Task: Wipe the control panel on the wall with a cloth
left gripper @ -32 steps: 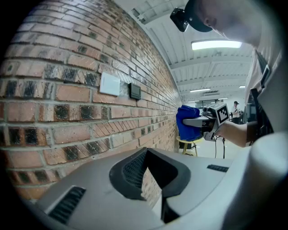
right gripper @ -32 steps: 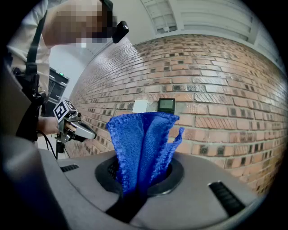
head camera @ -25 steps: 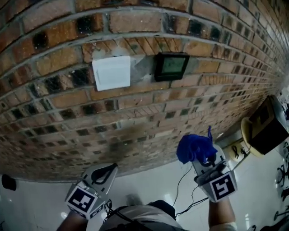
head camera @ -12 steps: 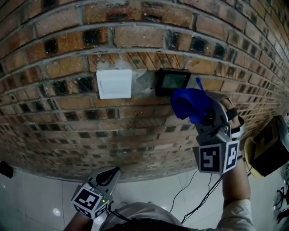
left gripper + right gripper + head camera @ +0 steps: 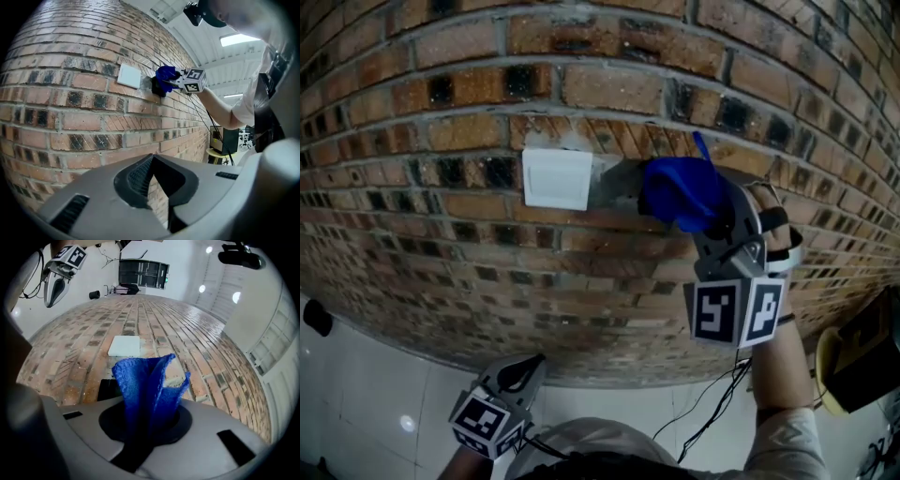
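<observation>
At the brick wall [image 5: 581,84], cloth up against the control panel.
The right gripper [image 5: 712,220] was clamped tight on a bunched blue cloth [image 5: 680,192], which covered and seemingly touched the dark control panel [image 5: 108,389], just beside a white switch plate [image 5: 556,179]. Soft, light and floppy, the cloth looked best pinched at its gathered middle, with loose folds left to wipe. Rough brick and mortar might have snagged it. The left gripper [image 5: 520,370] hung low over the pale floor [image 5: 356,394], jaws together on nothing.

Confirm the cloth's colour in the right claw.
The cloth is solid blue; clearest in right gripper view.
</observation>
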A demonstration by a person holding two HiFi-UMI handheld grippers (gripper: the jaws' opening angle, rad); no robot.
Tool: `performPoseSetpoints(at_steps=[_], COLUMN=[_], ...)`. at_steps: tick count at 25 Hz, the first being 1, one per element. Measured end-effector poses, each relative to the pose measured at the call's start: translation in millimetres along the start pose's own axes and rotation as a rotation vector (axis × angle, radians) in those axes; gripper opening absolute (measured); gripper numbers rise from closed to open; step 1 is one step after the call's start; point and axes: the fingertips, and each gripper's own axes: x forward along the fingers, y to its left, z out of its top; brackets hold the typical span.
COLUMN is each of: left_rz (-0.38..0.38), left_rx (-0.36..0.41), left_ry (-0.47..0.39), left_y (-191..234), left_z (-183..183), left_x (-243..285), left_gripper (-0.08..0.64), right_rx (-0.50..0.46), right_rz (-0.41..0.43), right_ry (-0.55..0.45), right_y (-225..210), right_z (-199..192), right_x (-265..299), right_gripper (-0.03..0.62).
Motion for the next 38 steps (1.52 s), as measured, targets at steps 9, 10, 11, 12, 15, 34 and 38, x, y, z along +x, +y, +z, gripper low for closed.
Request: performPoseSetpoints(at_steps=[9, 10, 11, 12, 15, 34, 38], left_rz=[0.025, 0.024, 0.022, 0.019, 0.001, -0.037, -0.034], left_rx=[-0.004, 0.002, 0.01, 0.015, 0.003, 0.005, -0.002], left_ry=[0.01, 0.018, 0.027, 0.035, 0.035, 0.052, 0.048], left_y=[-0.5, -0.1, 0.6, 0.8, -2.4, 9.4, 13.6], left_z=[2.2, 0.9, -0.9, -2.0, -0.6, -8.6, -10.1], left_x=[9.7, 10.3, 11.1, 12.2, 16.3, 9.9, 5.0], left_gripper=[0.001, 0.001, 0.001, 0.001, 0.002, 0.001, 0.001], right_rx=[0.007, 0.012, 0.015, 0.017, 0.016, 0.069, 0.037], right_rz=[0.046, 0.058, 0.072, 0.089, 0.157, -0.019, 0.023], right_ry=[0.014, 0.015, 0.016, 0.017, 0.021, -0.017, 0.011], right_y=[48.5, 55.8, 63.6, 72.4, 102.5, -1.3, 26.1], right_z=[-0.2, -1.0, -1.7, -2.2, -4.2, 8.2, 8.1], right_x=[-9.1, -10.0, -10.8, -11.4, -11.7, -1.7, 0.2], right_gripper=[0.087, 0.087, 0.087, 0.087, 0.087, 0.088, 0.089])
